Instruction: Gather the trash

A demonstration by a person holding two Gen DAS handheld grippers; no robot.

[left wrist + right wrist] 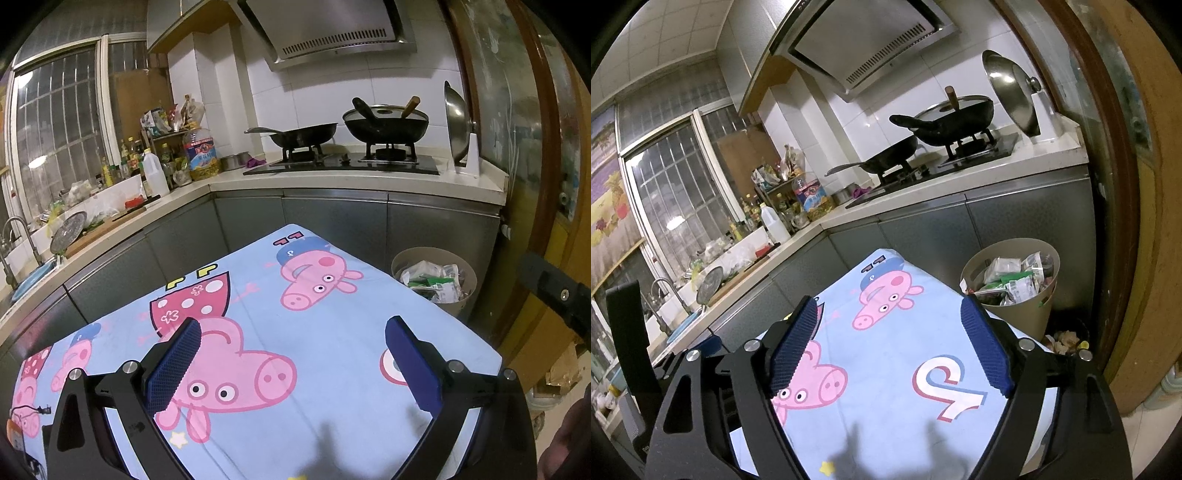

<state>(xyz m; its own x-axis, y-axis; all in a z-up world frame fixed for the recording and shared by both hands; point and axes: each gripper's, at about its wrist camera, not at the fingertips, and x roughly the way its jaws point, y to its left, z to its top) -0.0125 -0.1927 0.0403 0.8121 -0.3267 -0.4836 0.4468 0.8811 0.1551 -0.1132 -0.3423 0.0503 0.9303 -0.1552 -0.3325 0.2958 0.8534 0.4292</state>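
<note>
Both claws idle over cleared table, trash in bin.
Left gripper and right gripper hung spread, empty; wrappers filled trash bin beside tablecloth, suggesting collection was done.

The left gripper hangs with its jaws wide apart and nothing between them over the cartoon-pig cloth. At right, beyond the cloth, the bin holds wrappers.

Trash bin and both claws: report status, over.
Left claw open, empty. Right claw open, empty. Trash bin beside the table, full of wrappers. Cartoon tablecloth bare, nothing in the way.
</note>
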